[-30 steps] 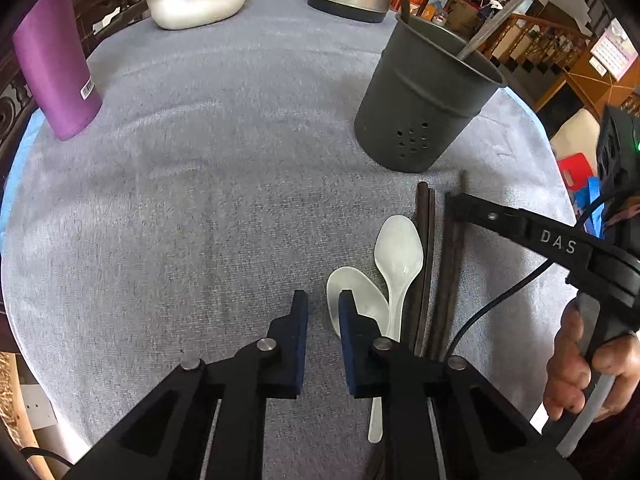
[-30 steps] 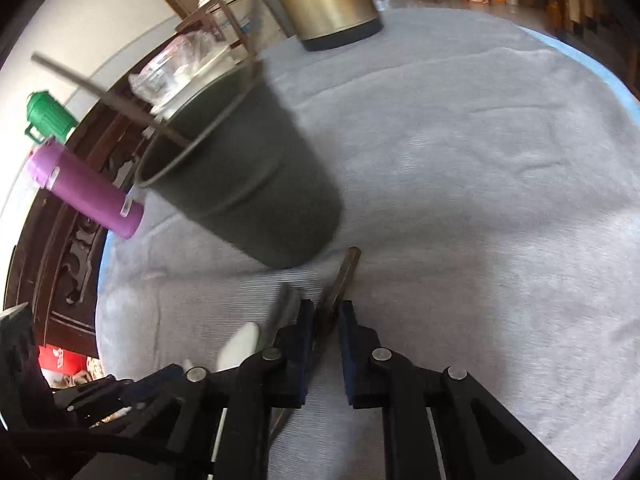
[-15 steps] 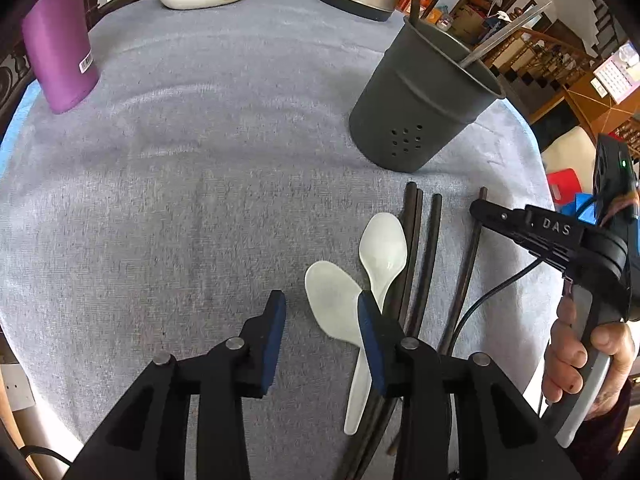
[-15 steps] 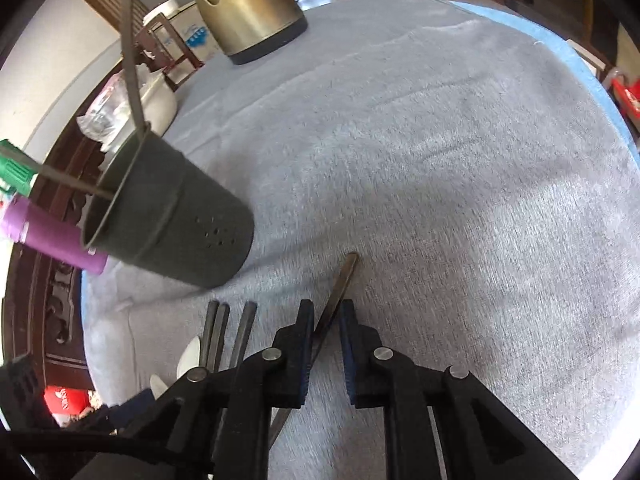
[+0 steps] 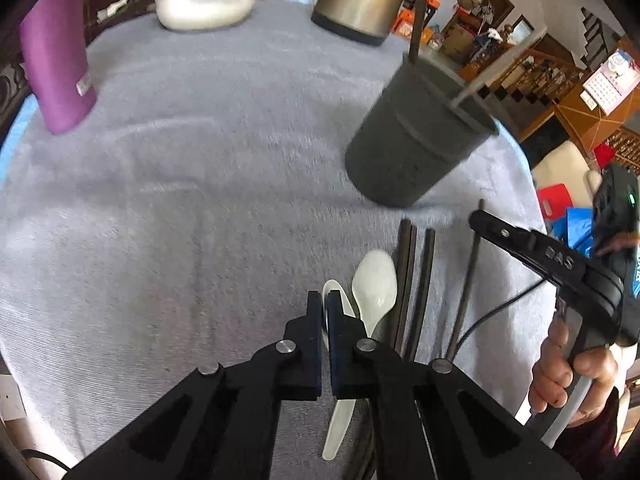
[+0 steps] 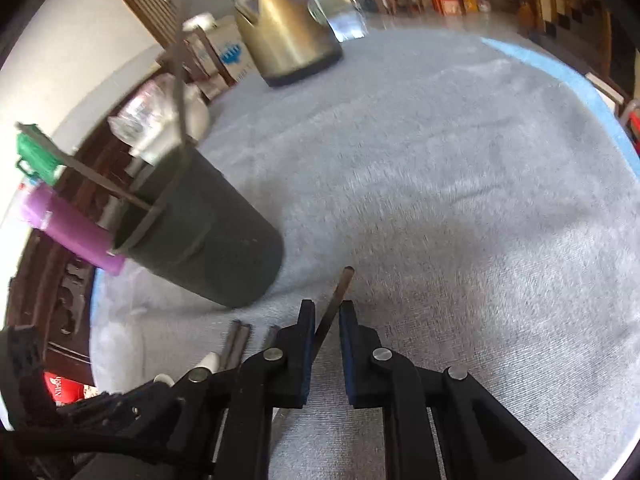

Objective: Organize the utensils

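Grey cloth [image 6: 460, 200]: chopstick [image 6: 340, 292] tip points away, clamped in R fingers [image 6: 347, 332]; L fingers [image 5: 315, 316] together

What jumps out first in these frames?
The dark grey utensil holder standing on the grey cloth, sticks poking out. In front of it lie two white spoons beside dark chopsticks. The right gripper is shut on one chopstick.
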Motion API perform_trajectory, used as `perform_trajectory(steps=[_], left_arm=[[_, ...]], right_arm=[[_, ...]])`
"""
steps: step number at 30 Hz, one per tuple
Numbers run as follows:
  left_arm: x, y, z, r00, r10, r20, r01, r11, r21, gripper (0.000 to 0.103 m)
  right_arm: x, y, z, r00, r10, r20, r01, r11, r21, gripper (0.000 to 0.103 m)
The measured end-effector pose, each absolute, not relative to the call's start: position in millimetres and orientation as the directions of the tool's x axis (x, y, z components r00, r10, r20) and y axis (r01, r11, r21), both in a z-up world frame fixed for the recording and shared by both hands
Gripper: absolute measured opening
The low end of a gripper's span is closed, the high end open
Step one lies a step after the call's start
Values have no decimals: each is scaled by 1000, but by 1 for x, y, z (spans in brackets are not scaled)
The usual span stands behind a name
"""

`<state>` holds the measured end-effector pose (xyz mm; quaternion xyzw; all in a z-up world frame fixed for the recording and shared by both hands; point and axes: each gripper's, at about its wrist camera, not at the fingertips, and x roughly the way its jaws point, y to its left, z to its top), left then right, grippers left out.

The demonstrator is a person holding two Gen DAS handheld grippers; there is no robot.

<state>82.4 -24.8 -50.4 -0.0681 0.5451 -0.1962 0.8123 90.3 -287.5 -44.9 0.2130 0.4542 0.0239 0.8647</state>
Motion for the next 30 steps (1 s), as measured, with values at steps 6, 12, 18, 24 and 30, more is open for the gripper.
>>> perform_trajectory(steps=[6, 12, 18, 24, 30], left_arm=[[82, -2, -3, 452, -382, -806, 252, 922, -295, 3], [74, -2, 47, 583, -372, -723, 278, 927, -253, 3], [71, -15, 91, 700, -346, -624, 293, 937, -192, 3], [82, -39, 119, 771, -318, -552, 296, 946, -132, 3], [65, -39, 117, 790, -314, -526, 304, 947, -109, 3]], right_arm=[[70, -290, -13, 721, 269, -639, 46, 901, 432, 11], [34, -292, 33, 827, 243, -507, -18, 913, 408, 8], [19, -289, 79, 896, 223, -383, -76, 928, 364, 7], [32, -269, 106, 918, 198, -343, -112, 961, 254, 7], [82, -301, 53, 721, 198, -664, 39, 945, 325, 16]])
